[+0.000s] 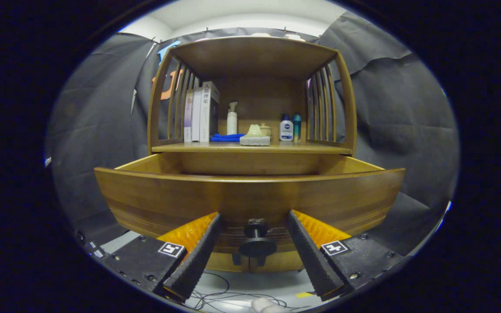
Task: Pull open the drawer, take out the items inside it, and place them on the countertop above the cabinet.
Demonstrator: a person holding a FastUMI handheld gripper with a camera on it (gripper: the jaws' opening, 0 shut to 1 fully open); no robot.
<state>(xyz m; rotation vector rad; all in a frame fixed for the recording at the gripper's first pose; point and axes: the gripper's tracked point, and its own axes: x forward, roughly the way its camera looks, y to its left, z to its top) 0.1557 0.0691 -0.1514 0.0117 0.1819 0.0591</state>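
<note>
A wooden cabinet stands ahead of me with its drawer point(250, 195) pulled out toward me. The drawer's front panel hides whatever lies inside. Its dark round knob point(257, 245) sits between my fingers, touched by neither. My gripper point(255, 217) is open, fingers spread to either side of the knob, tips close to the drawer front. Above the drawer is the countertop point(315, 148), a wooden shelf with slatted sides and a roof.
On the countertop stand several books point(200, 114) at the left, a blue cloth point(226, 138), a white pump bottle point(232, 118), a pale soap on a dish point(255, 135), a small jar and two bottles point(286, 128). Cables lie on the floor below.
</note>
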